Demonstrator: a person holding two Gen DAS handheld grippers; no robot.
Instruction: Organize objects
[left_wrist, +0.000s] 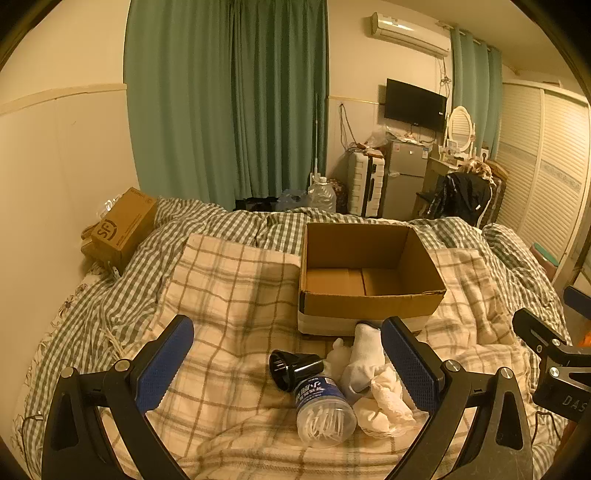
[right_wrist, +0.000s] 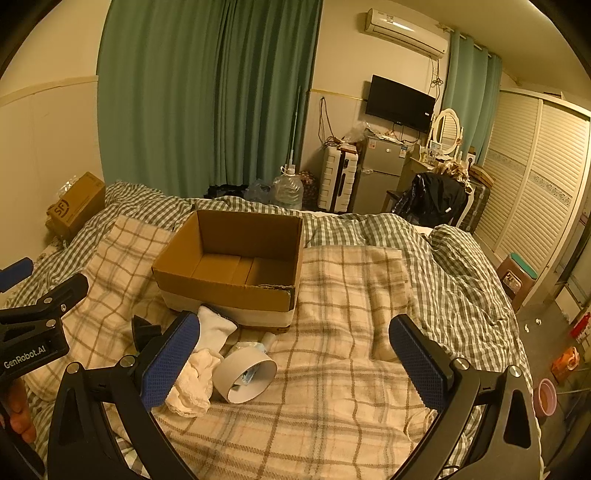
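An open, empty cardboard box (left_wrist: 369, 273) (right_wrist: 236, 258) sits on the plaid blanket. In front of it lie a clear jar of cotton swabs (left_wrist: 323, 410), a black nozzle (left_wrist: 293, 367), a white sock (left_wrist: 364, 356) (right_wrist: 214, 328) and a cream cloth (left_wrist: 388, 404) (right_wrist: 192, 384). In the right wrist view the jar (right_wrist: 245, 374) shows its white open end. My left gripper (left_wrist: 288, 369) is open above these items, which lie between its fingers. My right gripper (right_wrist: 295, 365) is open over the blanket, the items by its left finger (right_wrist: 170, 362).
A second cardboard box (left_wrist: 122, 229) (right_wrist: 75, 208) sits at the bed's far left by the wall. A checked duvet (left_wrist: 229, 221) lies behind the box. A pillow (right_wrist: 461, 254) lies at the right. Beyond the bed stand a fridge (left_wrist: 404, 177), suitcase and water jug.
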